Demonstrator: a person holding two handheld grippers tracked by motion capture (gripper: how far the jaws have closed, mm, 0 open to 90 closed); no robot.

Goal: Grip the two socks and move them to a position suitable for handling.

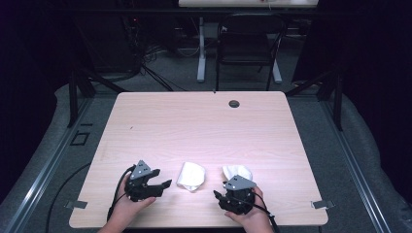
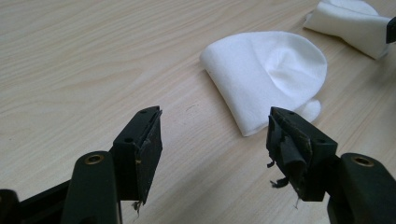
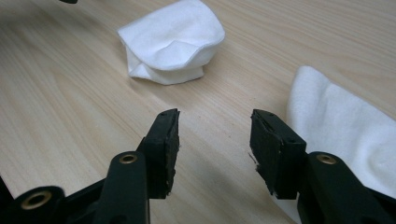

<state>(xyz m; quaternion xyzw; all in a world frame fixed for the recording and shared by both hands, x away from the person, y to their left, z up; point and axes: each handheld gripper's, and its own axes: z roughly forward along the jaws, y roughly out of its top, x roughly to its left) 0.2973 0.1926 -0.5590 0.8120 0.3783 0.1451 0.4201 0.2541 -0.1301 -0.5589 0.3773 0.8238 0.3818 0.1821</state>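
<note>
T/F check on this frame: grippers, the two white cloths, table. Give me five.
1. The left gripper has its jaws open with nothing between them. True.
2. The right gripper is clamped on a folded white cloth. False: its jaws are open and empty; the folded white cloth near the right gripper lies beside one jaw.
3. Two white cloths lie on the light wooden table. True; the other is the folded white cloth between the grippers.
4. The two cloths are stacked. False: they lie apart, side by side.
5. A red cup stands by the table's round hole. False: nothing stands there.
</note>
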